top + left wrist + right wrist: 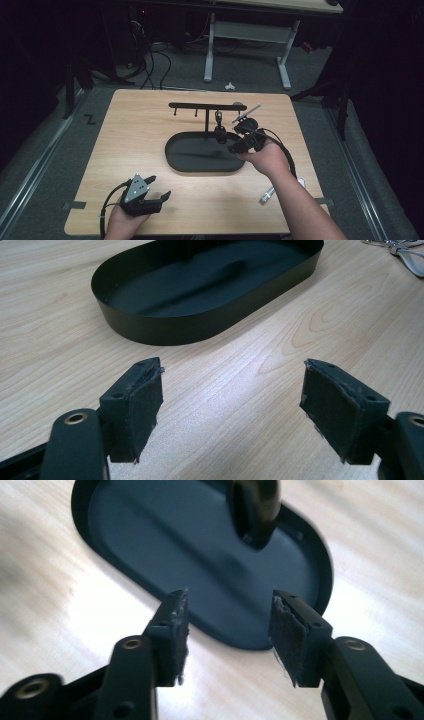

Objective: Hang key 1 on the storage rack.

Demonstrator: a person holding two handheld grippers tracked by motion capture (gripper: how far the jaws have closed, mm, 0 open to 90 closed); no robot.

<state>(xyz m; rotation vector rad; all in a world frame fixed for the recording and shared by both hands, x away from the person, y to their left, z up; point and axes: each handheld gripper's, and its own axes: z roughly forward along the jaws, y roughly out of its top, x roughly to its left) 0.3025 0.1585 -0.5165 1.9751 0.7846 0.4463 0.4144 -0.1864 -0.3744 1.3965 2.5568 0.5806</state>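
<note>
Both tongs stand with their jaws apart and nothing between the pads. The left tongs (159, 186) rest near the table's (125, 130) 7 o'clock edge, well apart from the work. Their own view looks over bare wood toward the wall of the black oval tray (165, 330).

The right tongs (236, 142) hover at the tray's 3 o'clock end, tips pointing toward the thin black rack (200, 105) that rises from the tray's far side. A small dark piece (219, 131) hangs from one of the rack's hooks, at about 1 o'clock from the tray's middle. It is just beside the right tongs' tips but not touched. In the right gripper view this piece (252, 510) is a blurred, glossy shape at 12 o'clock, above and beyond the open jaws. A small silver thing (267, 195) lies on the wood near the table's 5 o'clock edge, by the right forearm.

I judge that the step in hand is the work at the hook. The dark piece hangs on its own, and the right tongs are empty beside it. Whether they are coming for it or leaving it cannot be told.

If it is to be taken, the next move calls for raising the tips level with it. One pad must then pass each side, and the jaws must close gently. Then it should be lifted up off the hook, not pulled, or the light rack may tip.
</note>
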